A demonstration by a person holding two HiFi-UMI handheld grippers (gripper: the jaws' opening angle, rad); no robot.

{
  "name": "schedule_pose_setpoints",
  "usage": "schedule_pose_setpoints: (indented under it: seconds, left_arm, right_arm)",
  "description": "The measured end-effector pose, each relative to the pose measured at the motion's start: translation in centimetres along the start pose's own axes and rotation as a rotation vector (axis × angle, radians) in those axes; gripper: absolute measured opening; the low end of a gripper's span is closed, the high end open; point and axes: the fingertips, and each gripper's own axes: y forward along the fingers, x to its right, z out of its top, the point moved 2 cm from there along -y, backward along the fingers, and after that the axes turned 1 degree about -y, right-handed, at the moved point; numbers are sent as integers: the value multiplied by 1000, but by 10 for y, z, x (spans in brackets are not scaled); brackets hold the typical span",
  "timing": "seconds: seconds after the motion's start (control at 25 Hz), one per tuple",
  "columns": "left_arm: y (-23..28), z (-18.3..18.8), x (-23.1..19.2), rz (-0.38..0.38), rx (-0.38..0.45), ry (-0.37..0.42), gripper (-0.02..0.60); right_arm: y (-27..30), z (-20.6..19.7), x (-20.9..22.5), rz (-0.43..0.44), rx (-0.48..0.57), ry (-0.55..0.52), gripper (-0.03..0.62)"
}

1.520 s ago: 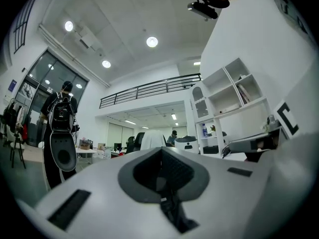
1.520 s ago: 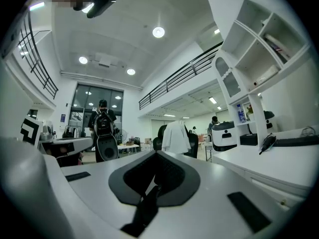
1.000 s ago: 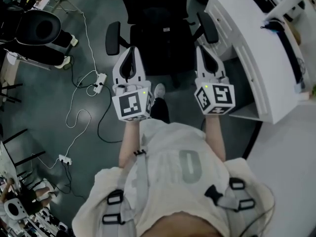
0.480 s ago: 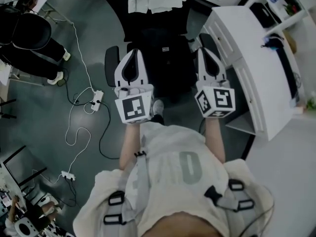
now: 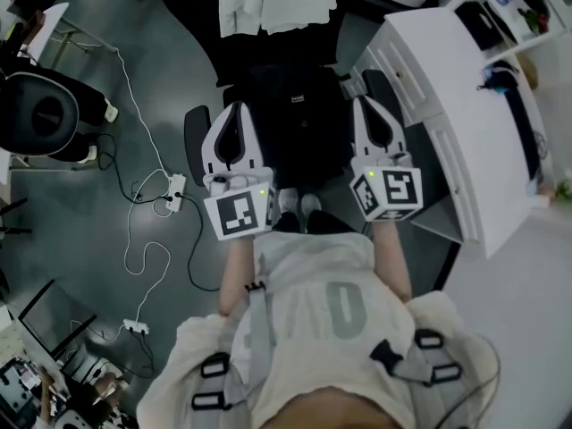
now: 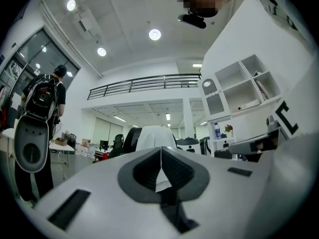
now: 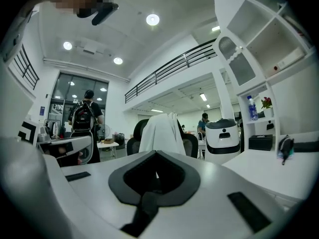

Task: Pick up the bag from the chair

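The black bag (image 5: 295, 121) blends into the dark chair (image 5: 193, 134), its outline unclear

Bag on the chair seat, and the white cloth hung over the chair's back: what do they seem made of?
The bag looks like matte black fabric, perhaps woven nylon: no shine, soft outline, a small pale label on top; too dark to see weave. The white cloth looks like thin, soft matte textile: it hangs in long folds.

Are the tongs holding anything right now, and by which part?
Nothing is held. The left tongs and right tongs are both shut and empty; the black bag lies on the chair.
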Motion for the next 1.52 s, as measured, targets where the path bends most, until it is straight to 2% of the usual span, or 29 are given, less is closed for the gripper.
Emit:
schedule_pose_setpoints:
  seconds: [0.44, 0.68, 0.72, 0.76, 0.84, 0.96, 1.0, 1.24, 1.36, 1.52]
  left_arm:
    - [17, 5, 21, 32, 16, 18, 8]
    - [18, 1, 22, 12, -3, 42, 9]
    - [17, 1, 21, 11, -1, 42, 18]
    - [17, 0, 19, 8, 0, 37, 62]
    - [17, -1, 17, -3, 0, 19, 154]
    - [16, -3, 14, -5, -7, 19, 195]
    - [15, -4, 13, -3, -10, 22, 201]
    - [14, -4, 7, 2, -12, 29, 207]
    - [13, -3, 4, 10, -6, 35, 207]
    - [13, -7, -2, 16, -2, -9, 207]
  right_arm:
    - [18, 10, 20, 47, 33, 1, 6]
    - [21, 11, 24, 93, 47, 38, 8]
    - [21, 10, 23, 98, 44, 44, 8]
    - [22, 8, 22, 104, 36, 48, 11]
    - [24, 5, 21, 118, 11, 52, 38]
    - [28, 2, 21, 125, -9, 60, 222]
    - [29, 1, 21, 118, -9, 62, 236]
    - [30, 0, 21, 102, 5, 116, 238]
    - [30, -3, 20, 103, 6, 108, 238]
    - [33, -8, 18, 104, -6, 85, 238]
